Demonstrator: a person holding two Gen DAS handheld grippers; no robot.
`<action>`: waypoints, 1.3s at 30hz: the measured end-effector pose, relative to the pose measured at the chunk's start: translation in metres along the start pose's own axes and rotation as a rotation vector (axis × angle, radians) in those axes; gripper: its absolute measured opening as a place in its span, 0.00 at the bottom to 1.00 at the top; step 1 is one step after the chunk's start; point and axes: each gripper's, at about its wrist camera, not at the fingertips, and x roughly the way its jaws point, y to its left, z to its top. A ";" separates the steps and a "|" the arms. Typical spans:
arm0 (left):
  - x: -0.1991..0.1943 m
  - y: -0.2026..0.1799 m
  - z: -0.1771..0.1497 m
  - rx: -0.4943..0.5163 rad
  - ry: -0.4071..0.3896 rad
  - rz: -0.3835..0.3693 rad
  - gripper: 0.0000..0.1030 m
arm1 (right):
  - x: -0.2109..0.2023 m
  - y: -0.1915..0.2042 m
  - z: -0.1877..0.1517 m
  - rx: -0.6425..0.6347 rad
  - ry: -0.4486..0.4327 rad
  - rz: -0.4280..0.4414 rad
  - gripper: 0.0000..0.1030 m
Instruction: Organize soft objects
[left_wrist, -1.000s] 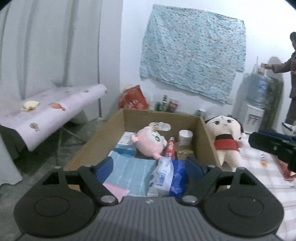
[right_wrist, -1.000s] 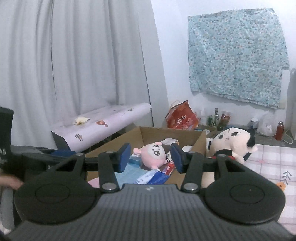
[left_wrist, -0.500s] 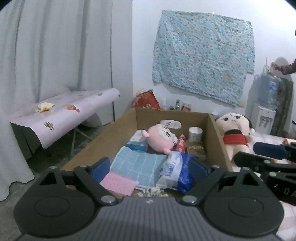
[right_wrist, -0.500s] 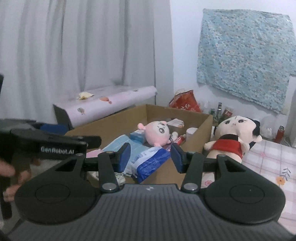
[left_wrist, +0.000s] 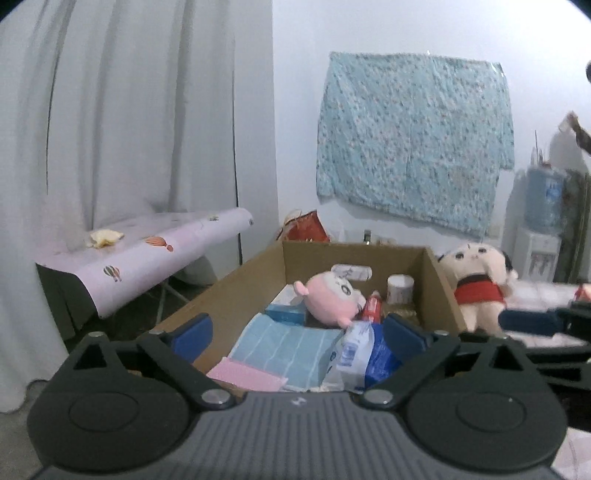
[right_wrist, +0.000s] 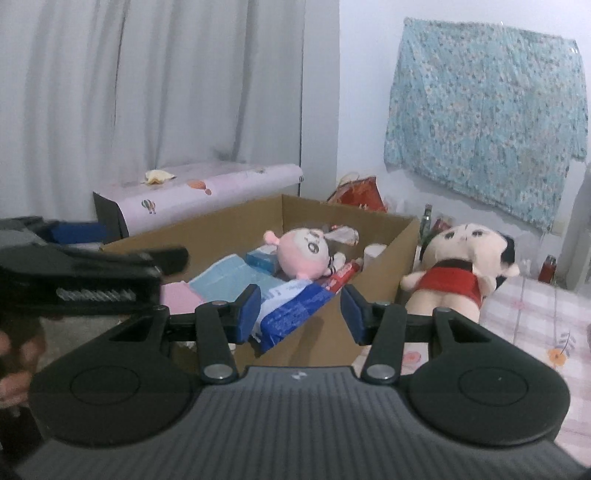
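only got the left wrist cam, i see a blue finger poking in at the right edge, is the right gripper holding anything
Observer: No. The right gripper stands partly open with nothing between its pads.
Operator: what is the big plush doll with black hair and a red top lying on
Observer: The plush doll lies outside the brown cardboard box, against its right wall, on a pink checked cloth with flower prints.
Operator: how does my left gripper look from over there
Observer: The left gripper is level with the box's near left corner, its jaws opening on nothing. A hand shows below it at the left edge.
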 end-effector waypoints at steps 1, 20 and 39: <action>-0.001 0.003 0.000 -0.015 -0.005 -0.003 0.97 | 0.001 -0.001 -0.001 0.007 0.003 -0.004 0.46; -0.022 -0.021 0.007 0.067 -0.067 0.070 1.00 | -0.021 -0.010 -0.007 -0.014 -0.006 -0.025 0.47; -0.024 -0.029 -0.001 0.095 -0.065 0.161 1.00 | -0.026 -0.025 -0.008 0.033 -0.005 -0.061 0.48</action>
